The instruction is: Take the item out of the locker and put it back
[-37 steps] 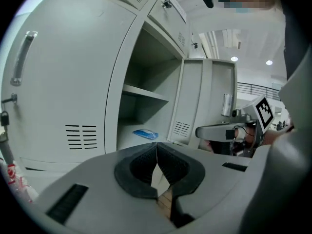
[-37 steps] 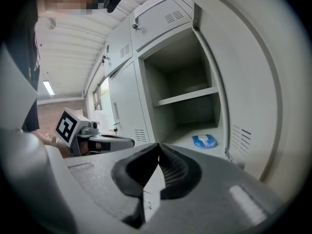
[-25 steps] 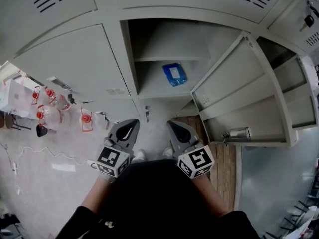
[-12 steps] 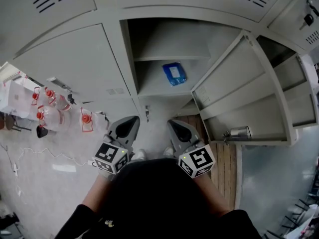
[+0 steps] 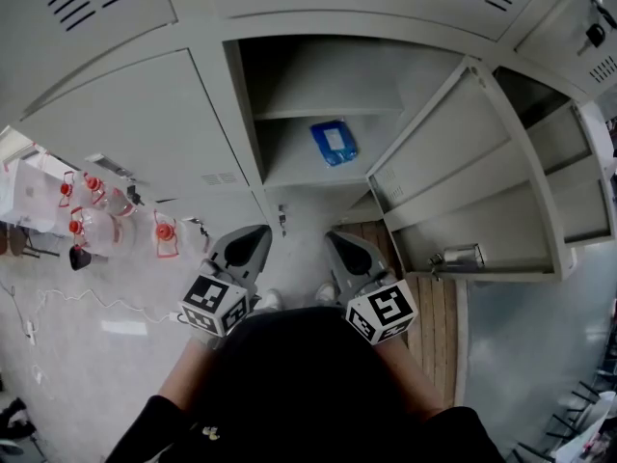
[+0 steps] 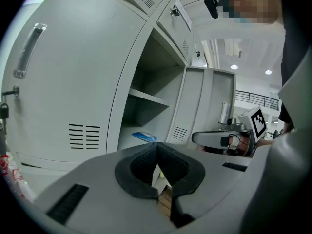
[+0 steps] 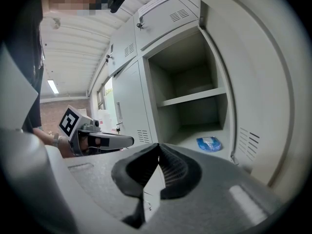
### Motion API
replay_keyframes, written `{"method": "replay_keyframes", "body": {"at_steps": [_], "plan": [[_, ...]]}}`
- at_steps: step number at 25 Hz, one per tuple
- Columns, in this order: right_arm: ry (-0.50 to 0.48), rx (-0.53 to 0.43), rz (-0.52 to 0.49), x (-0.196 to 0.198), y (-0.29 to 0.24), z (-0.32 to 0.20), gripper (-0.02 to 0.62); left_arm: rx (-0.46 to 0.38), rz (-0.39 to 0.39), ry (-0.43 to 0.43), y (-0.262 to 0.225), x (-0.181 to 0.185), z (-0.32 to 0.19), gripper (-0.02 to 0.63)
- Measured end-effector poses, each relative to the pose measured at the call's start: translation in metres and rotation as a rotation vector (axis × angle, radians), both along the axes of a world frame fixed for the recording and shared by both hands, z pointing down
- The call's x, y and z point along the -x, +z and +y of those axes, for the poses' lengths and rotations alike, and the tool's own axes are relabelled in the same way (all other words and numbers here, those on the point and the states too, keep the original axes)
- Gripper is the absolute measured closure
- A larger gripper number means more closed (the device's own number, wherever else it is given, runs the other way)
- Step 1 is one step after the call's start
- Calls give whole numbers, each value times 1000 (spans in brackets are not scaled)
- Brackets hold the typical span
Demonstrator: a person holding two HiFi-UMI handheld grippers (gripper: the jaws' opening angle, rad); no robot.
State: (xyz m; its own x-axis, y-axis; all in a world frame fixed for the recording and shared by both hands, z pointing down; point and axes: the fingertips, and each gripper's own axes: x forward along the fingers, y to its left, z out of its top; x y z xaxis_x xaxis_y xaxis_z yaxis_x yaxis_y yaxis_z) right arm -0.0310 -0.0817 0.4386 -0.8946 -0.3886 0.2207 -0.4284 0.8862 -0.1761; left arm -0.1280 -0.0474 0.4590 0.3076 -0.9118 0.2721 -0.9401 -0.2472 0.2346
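A blue packet (image 5: 333, 143) lies on the floor of the open locker (image 5: 253, 114), under its shelf (image 5: 328, 111). It also shows as a small blue packet (image 6: 144, 137) in the left gripper view and a blue packet (image 7: 209, 144) in the right gripper view. My left gripper (image 5: 256, 235) and right gripper (image 5: 335, 240) hang side by side in front of the locker, well short of the packet. The left gripper (image 6: 157, 146) has its jaws together with nothing held. The right gripper (image 7: 158, 147) is likewise shut and empty.
The locker's door (image 5: 453, 152) swings open to the right. Beyond it a second locker stands open, with a metal cylinder (image 5: 465, 257) at its door. Closed locker doors (image 5: 135, 114) lie to the left. Red-capped water bottles (image 5: 92, 222) stand on the floor at the left.
The left gripper's marker cube has shifted slightly left. The right gripper and the blue packet have stayed where they were.
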Motion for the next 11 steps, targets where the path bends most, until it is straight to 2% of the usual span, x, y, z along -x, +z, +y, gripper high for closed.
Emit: {"method": "replay_keyframes", "body": {"at_steps": [11], "plan": [[3,0,0,-1,0,-2,598,3,2,-9,1,1,0,598]]}}
